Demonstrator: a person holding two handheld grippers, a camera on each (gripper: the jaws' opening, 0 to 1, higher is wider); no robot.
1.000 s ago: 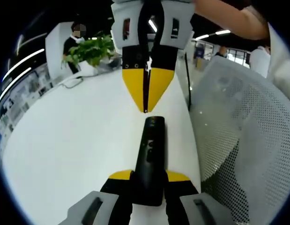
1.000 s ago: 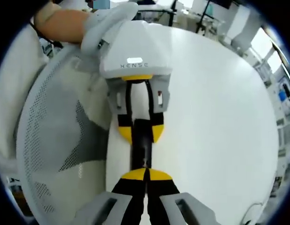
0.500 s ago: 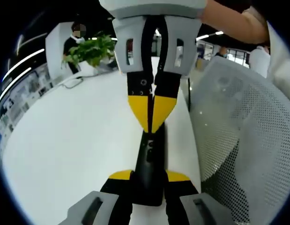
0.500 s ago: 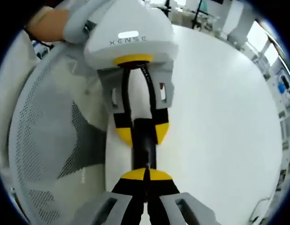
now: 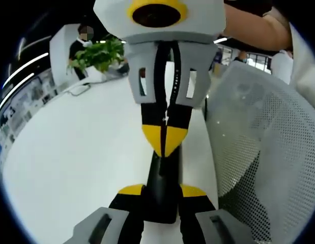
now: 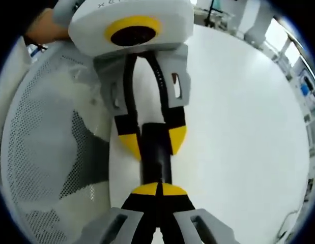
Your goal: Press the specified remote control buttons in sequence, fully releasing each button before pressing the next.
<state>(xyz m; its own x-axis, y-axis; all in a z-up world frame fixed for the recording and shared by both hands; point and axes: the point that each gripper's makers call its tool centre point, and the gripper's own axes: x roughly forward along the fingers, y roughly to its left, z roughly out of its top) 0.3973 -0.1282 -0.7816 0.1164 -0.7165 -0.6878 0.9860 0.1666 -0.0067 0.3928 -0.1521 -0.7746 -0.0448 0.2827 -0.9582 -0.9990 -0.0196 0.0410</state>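
Closer now than a second back: right tool (image 5: 165, 147), tips together, down onto remote (image 5: 162, 190) from well short of its far end. Remote black, lying along bench (image 5: 70, 168) edge, clamped near end between left tool (image 6: 151, 140) prongs, probably steadied so the pressing tip meets a button squarely. Contact with a button hidden under yellow tips; cannot tell. Mesh chair (image 5: 259, 152) just beside bench edge on remote's side, little spare room there; broad bare bench opposite. Plant (image 5: 98, 53) well apart at far end.
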